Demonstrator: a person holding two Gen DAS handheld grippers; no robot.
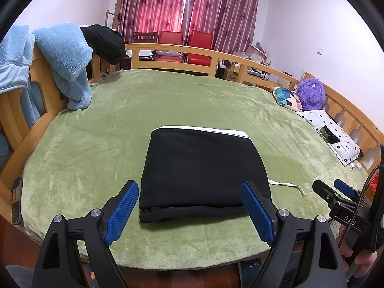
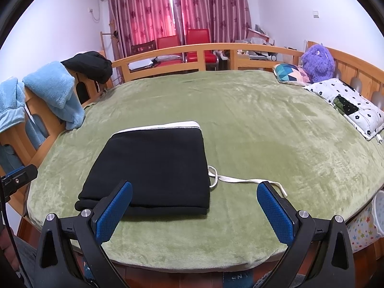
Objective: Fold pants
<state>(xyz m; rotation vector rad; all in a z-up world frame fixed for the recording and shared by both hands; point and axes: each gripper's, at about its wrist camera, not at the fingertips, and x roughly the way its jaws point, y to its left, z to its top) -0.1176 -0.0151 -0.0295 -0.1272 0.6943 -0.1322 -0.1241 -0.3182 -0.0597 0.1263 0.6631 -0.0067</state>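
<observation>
The black pants (image 1: 204, 168) lie folded into a compact rectangle on the green blanket (image 1: 120, 120), with a white waistband edge at the far side. A white drawstring (image 1: 288, 185) trails out to the right. My left gripper (image 1: 189, 192) is open and empty, hovering just before the pants' near edge. In the right wrist view the folded pants (image 2: 153, 168) lie left of centre, the drawstring (image 2: 244, 181) running right on the blanket (image 2: 264, 132). My right gripper (image 2: 194, 192) is open and empty, near the pants' right corner. The right gripper also shows in the left wrist view (image 1: 336, 189).
A wooden bed rail (image 1: 172, 48) rings the bed. Light blue fleece (image 1: 64, 57) and a dark garment (image 1: 105, 43) hang over the rail at left. Pillows (image 1: 331, 132) and a purple plush toy (image 1: 310, 93) lie at right. A phone (image 1: 16, 199) rests at the left edge.
</observation>
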